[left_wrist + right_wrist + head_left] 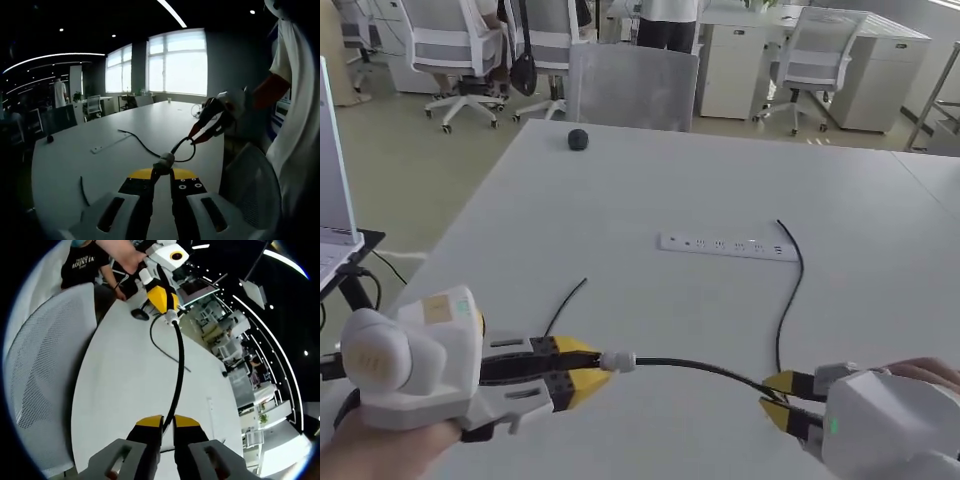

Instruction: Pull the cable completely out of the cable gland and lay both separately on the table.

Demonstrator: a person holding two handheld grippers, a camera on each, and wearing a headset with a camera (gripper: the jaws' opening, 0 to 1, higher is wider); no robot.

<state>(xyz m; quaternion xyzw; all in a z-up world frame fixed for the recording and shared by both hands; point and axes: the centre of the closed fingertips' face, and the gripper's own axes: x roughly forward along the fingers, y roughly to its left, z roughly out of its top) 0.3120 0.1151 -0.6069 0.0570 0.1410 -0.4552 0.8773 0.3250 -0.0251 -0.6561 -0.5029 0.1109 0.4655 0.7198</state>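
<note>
A black cable [705, 369] runs between my two grippers just above the white table [650, 190]. At the cable's left end sits a white cable gland [618, 361], and my left gripper [595, 372] is shut on the gland [164, 161]. My right gripper [777, 400] is shut on the cable [177, 365] further along. Past the right gripper the cable's free end curves away over the table toward the power strip. From the right gripper view, the left gripper [166, 302] and the gland [172, 318] sit at the cable's far end.
A white power strip [727, 246] lies mid-table. A short loose black wire [564, 305] lies near the left gripper. A small dark round object [578, 139] sits at the far edge. Office chairs [470, 50] and desks stand beyond; a laptop [332, 200] at left.
</note>
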